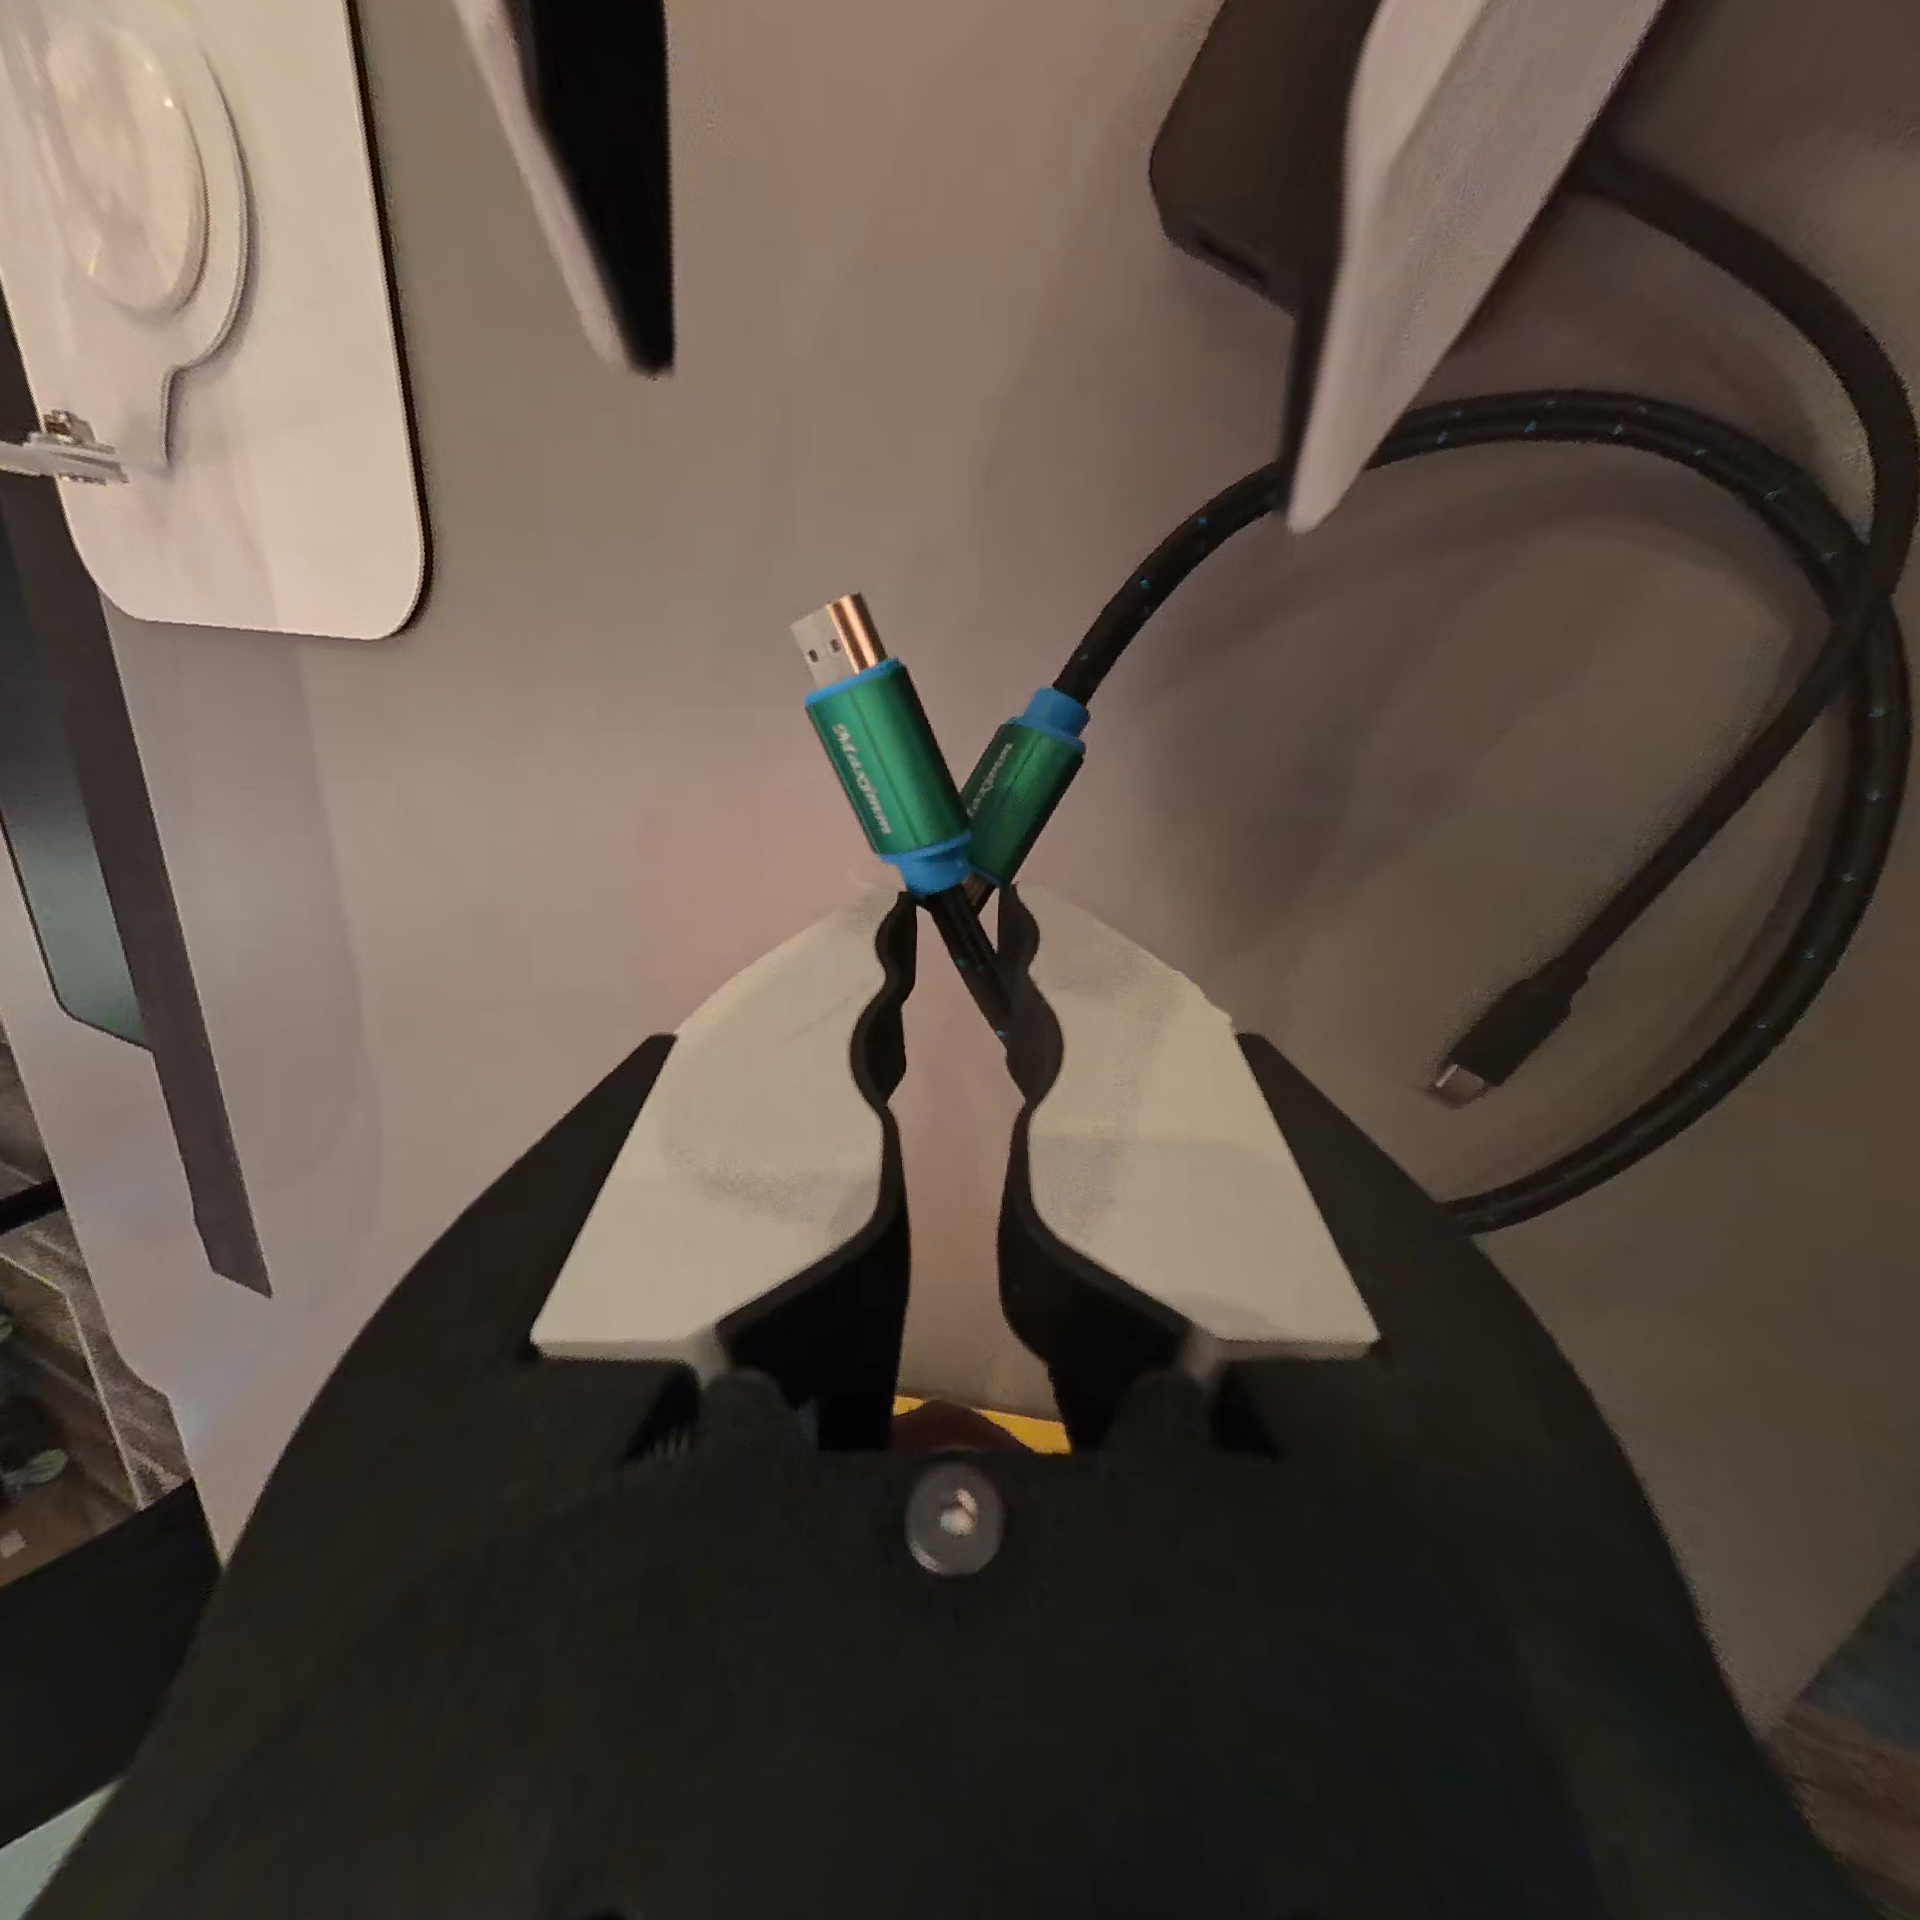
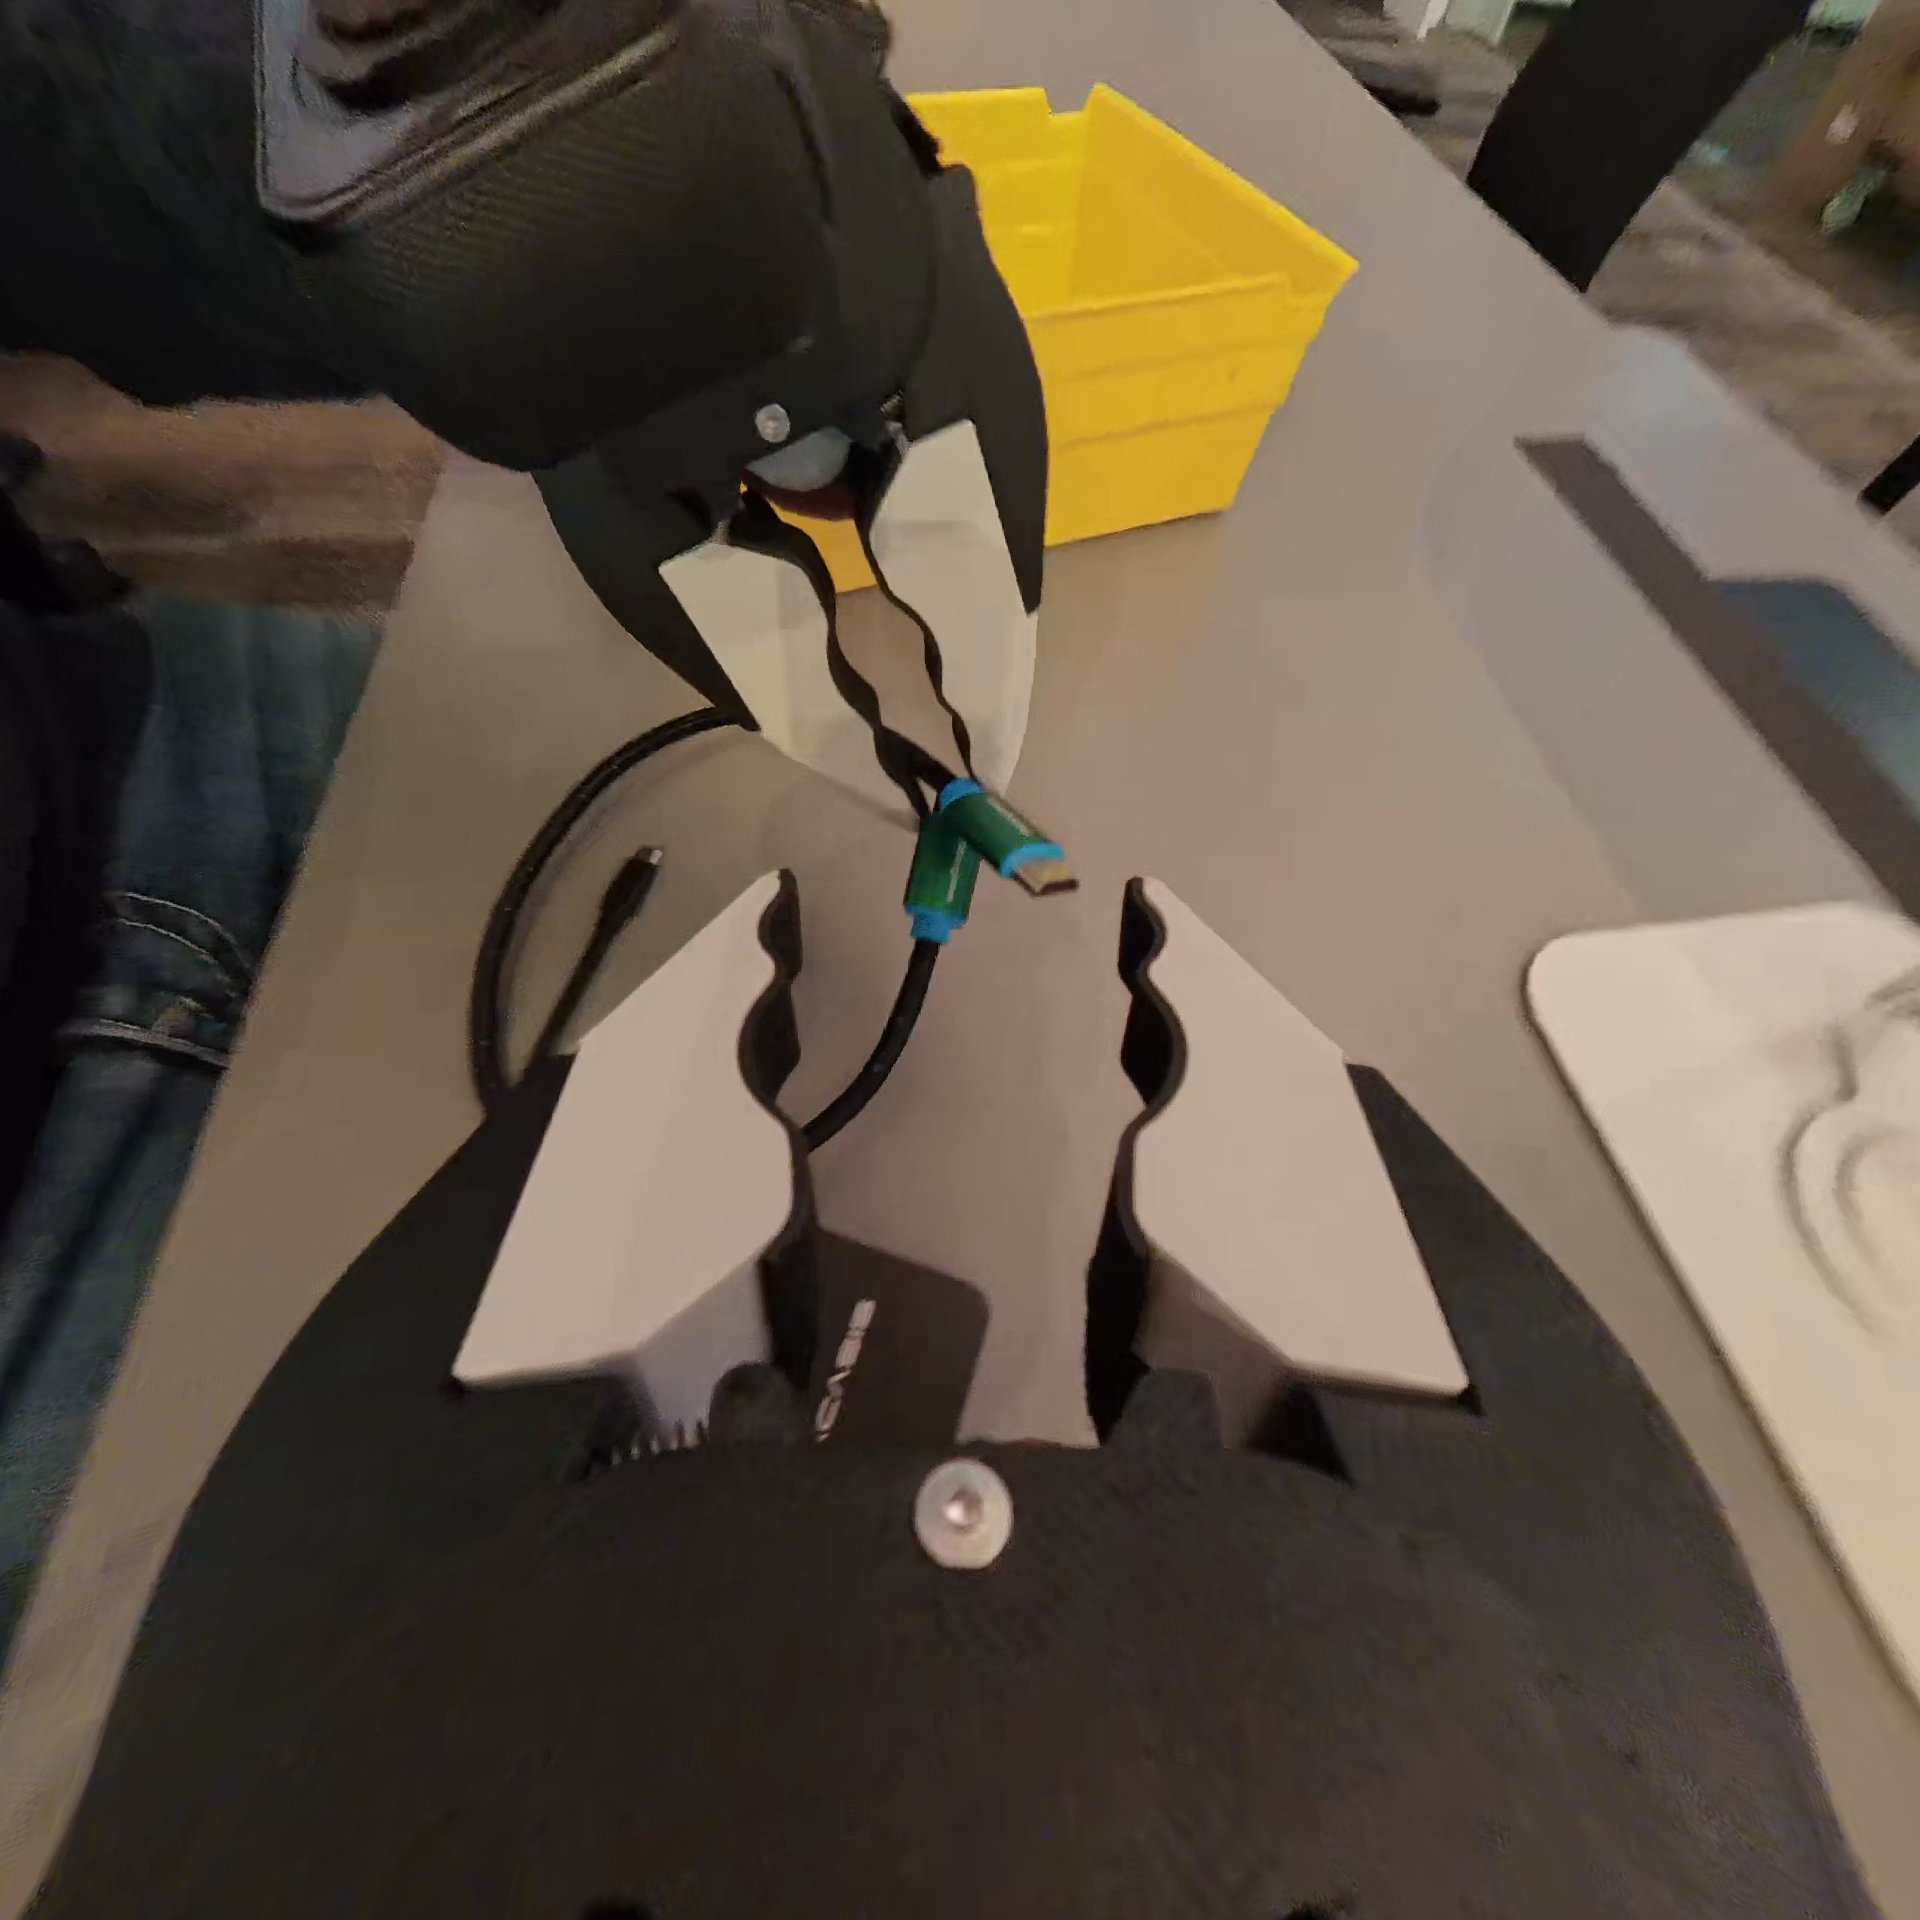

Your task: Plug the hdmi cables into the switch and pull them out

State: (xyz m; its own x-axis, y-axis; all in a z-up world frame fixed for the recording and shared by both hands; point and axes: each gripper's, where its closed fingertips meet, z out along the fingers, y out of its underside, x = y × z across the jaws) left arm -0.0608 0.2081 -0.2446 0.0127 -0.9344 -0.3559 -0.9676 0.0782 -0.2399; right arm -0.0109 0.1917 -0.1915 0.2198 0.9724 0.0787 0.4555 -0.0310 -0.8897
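Two green HDMI plugs with blue collars cross each other at my left gripper's [image 1: 956, 904] tips. The left gripper is shut on the black braided cable [image 1: 977, 977] just behind one plug [image 1: 878, 769], whose metal end points away from me. The second plug [image 1: 1013, 800] leans against it, and its cable [image 1: 1558, 436] loops off to the right. My right gripper [image 2: 951, 904] is open and empty, facing the plugs [image 2: 997, 842] from the other side, a little short of them. A black box, the switch [image 2: 894, 1340], lies under the right gripper and also shows in the left wrist view [image 1: 1216, 208].
A yellow bin [image 2: 1143, 312] stands on the grey table [image 2: 1351, 727] behind the left gripper [image 2: 951, 784]. A white pad [image 2: 1714, 1143] lies at the right. A thin black cable with a small plug [image 1: 1475, 1070] lies beside the braided loop. A dark strip [image 2: 1714, 644] crosses the table. The left gripper's tips are roughly 8 cm from the right gripper's.
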